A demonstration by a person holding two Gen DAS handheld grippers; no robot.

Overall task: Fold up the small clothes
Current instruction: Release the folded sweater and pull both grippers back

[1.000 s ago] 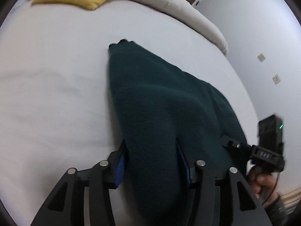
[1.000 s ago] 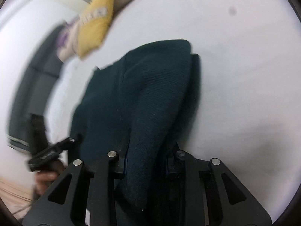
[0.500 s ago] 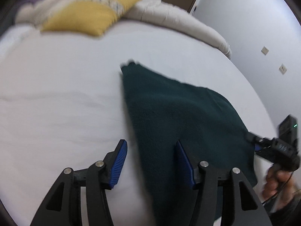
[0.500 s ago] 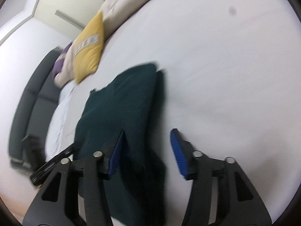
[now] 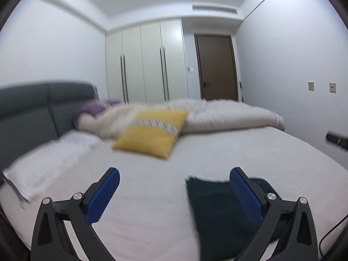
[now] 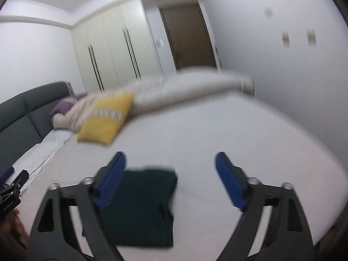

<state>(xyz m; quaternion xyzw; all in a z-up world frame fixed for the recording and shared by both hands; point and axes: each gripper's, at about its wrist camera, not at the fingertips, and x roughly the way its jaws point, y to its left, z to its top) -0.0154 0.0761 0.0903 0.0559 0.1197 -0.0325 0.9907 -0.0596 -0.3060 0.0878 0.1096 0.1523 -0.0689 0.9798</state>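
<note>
While both claws are opening wide with nothing in them, left gripper [image 5: 174,192] and right gripper [image 6: 170,178], the folded dark green garment [image 6: 143,206] lies on the white bed [image 5: 217,152]; no readable writing anywhere.

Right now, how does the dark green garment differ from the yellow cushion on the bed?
The dark green garment lies flat and folded on the white sheet; the yellow cushion is plump and leans against the piled bedding. The garment is one plain colour; the cushion has a pale patterned band. The garment lies nearer the cameras, the cushion nearer the headboard. Both rest on the bed.
</note>
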